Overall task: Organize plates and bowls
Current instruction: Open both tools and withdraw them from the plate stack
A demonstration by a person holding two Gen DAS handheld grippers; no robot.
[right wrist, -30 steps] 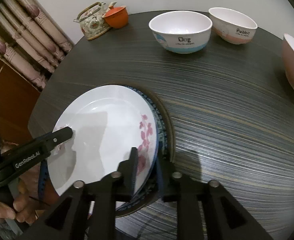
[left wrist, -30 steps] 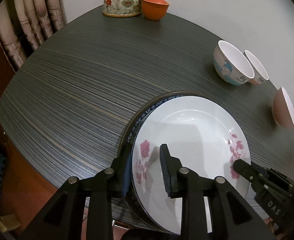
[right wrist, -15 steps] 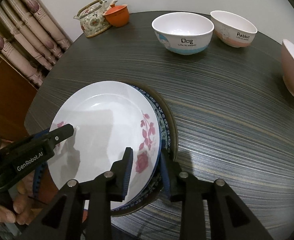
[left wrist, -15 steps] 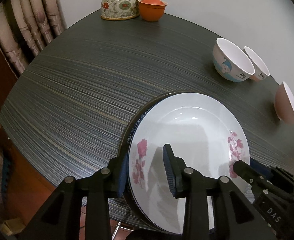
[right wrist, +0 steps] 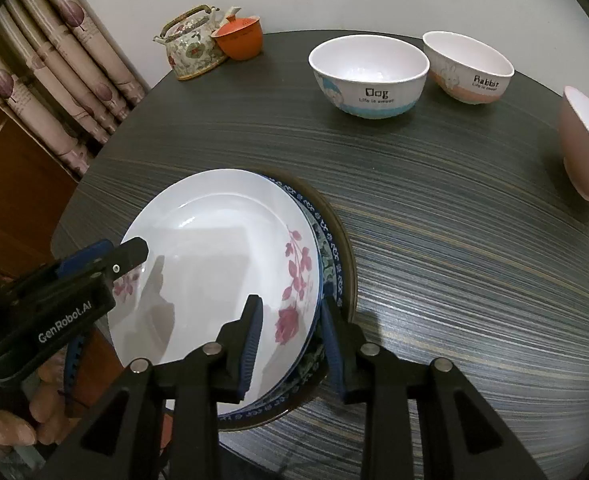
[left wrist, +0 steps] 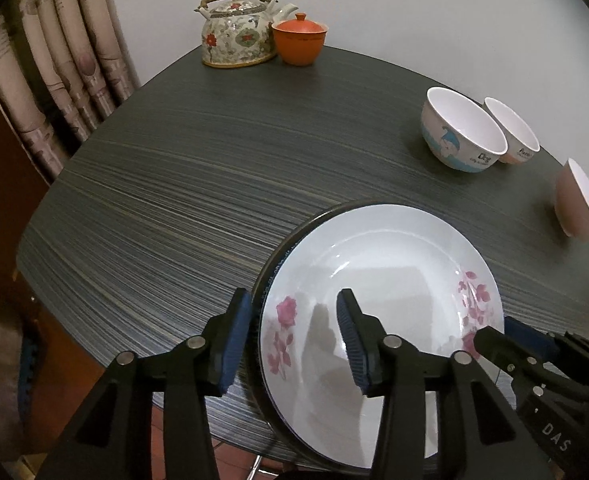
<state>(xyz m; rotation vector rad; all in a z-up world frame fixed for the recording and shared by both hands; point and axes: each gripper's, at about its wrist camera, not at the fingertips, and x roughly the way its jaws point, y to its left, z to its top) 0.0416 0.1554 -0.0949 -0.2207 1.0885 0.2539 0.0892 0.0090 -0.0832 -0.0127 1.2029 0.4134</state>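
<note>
While three plates sit stacked at the desk (right wrist: pixel 454 216) edge, the white rose plate (right wrist: pixel 214 272) tops the blue-patterned plate (right wrist: pixel 330 256) and dark plate (right wrist: pixel 348 256). Three empty bowls stand behind: Dog bowl (right wrist: pixel 368 76), Rabbit bowl (right wrist: pixel 468 66), pink bowl (right wrist: pixel 584 140). The left gripper (left wrist: pixel 294 336) jaws, just opening, and the right gripper (right wrist: pixel 290 340) jaws straddle the stack's rims, apart.

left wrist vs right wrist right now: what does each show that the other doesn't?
Left wrist only: the left tongs head-on, straddling the floral plate rim, pads clear.

Right wrist only: the blue-patterned plate under it, a hand, the "Rabbit" lettering, and the right tongs around the stack's edge.

Both: teapot, orange cup, Dog bowl, Rabbit bowl, pink bowl, table.
</note>
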